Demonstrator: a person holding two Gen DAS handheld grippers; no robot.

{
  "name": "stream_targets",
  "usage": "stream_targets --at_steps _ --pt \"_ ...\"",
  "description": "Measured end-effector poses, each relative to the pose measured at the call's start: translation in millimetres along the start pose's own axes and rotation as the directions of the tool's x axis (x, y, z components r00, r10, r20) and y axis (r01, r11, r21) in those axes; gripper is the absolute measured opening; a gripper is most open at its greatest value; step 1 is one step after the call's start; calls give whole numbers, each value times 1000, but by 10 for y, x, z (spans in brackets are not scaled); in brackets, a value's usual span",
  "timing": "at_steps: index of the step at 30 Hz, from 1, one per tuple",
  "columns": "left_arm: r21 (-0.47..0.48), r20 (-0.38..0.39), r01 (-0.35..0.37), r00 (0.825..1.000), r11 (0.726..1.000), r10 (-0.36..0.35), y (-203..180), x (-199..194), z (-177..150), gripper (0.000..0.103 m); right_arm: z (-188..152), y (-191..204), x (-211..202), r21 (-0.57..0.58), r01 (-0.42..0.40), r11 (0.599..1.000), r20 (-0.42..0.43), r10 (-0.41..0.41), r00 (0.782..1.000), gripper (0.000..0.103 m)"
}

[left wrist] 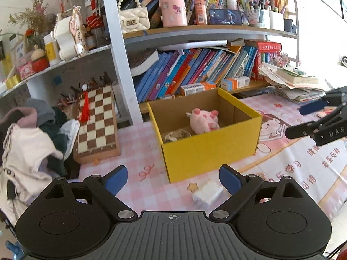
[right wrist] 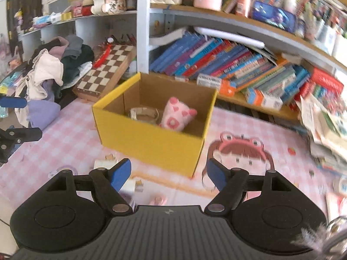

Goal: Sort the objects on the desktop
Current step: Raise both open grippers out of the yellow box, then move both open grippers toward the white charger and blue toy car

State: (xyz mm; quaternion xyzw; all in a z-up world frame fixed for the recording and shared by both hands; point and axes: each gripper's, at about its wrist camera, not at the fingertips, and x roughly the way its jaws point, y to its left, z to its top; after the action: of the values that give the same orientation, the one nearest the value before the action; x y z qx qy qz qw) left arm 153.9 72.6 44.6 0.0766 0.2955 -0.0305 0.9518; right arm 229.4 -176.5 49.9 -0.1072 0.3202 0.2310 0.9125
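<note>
Through my left wrist camera, my left gripper (left wrist: 173,179) is spread wide with nothing between its blue pads. Just ahead stands the yellow box (left wrist: 208,149) on the pink mat (left wrist: 138,138), open at the top. Inside it a pink plush (left wrist: 203,120) lies toward the back, and a beige object (left wrist: 175,135) sits at the front left corner. A small white packet (left wrist: 207,192) lies on the mat near my right pad, just in front of the box. My right gripper (left wrist: 303,119) shows at the right edge.

Through my right wrist camera, my right gripper (right wrist: 168,174) is also wide open and empty. The box (right wrist: 149,143) sits ahead, holding the plush (right wrist: 176,117) and a clear roll-like thing (right wrist: 144,113) beside it. A chessboard (right wrist: 106,69) leans behind, next to a clothes pile (right wrist: 56,69).
</note>
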Motion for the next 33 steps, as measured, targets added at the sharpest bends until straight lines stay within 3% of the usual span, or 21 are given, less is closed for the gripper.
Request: stream_targets --at_steps 18,33 --pt "-32 -98 -41 994 999 38 -189 -124 -602 94 -900 342 -176 141 99 985 -101 -85 991 80" --pt "-56 -177 -20 984 998 10 -388 -124 -885 98 -1210 555 -138 170 108 980 -182 -77 980 87"
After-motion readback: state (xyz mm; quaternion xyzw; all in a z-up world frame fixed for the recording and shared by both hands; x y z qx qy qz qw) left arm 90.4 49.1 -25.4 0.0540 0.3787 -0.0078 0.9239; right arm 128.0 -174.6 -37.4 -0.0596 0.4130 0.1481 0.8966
